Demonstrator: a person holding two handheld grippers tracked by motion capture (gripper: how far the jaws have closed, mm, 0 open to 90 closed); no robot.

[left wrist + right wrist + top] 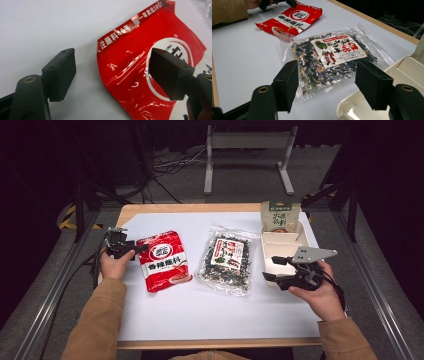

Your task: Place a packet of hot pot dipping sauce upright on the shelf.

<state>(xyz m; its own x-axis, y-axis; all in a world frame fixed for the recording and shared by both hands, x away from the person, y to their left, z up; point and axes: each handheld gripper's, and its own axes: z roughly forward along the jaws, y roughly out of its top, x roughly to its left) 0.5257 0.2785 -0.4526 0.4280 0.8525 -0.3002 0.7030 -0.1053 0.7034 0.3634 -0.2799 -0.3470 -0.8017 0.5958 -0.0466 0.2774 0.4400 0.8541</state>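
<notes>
At table's left edge, left gripper (131,249) was held with jaws spread wide, straddling upper left corner of red packet (162,260); nothing gripped. One jaw was poised over packet face, other over bare white sheet (210,315). Packet lay flat, just right of gripper, long axis running away from person, slightly tilted. Left gripper was clearly nearer. Right gripper (272,268) was held wide open too, empty, over tray (280,238) rim, aimed at clear bag (226,259) lying between packet and tray. Green pouch (280,216) stood at tray's far end.
</notes>
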